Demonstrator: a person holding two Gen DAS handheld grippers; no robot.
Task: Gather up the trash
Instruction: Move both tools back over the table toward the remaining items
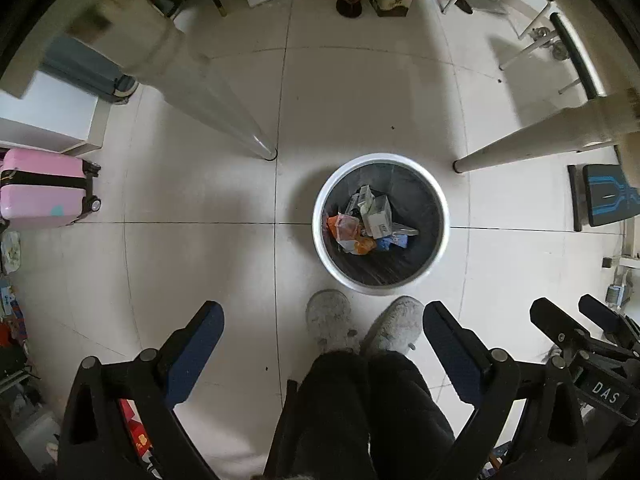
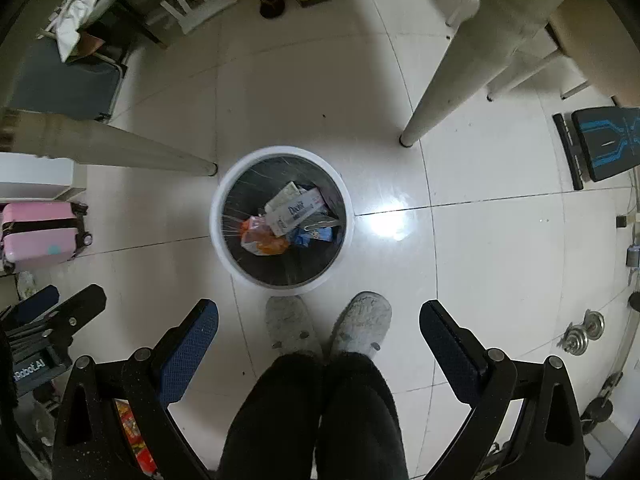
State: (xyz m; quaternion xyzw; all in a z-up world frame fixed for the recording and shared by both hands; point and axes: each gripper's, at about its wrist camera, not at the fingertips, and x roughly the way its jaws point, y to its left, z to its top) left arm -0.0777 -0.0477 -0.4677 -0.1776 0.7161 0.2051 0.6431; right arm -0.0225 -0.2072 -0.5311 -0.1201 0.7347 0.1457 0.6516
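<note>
A round white trash bin with a dark liner stands on the tiled floor; it also shows in the right wrist view. Inside lie white cartons, an orange wrapper and a blue wrapper; the right wrist view shows a white box and the orange wrapper. My left gripper is open and empty, high above the floor, near side of the bin. My right gripper is open and empty, likewise above the floor. The right gripper shows at the left view's right edge.
The person's grey slippers and dark trousers stand just before the bin. Two pale table legs flank it. A pink suitcase is at left, a black-blue bench at right, dumbbell weights at right.
</note>
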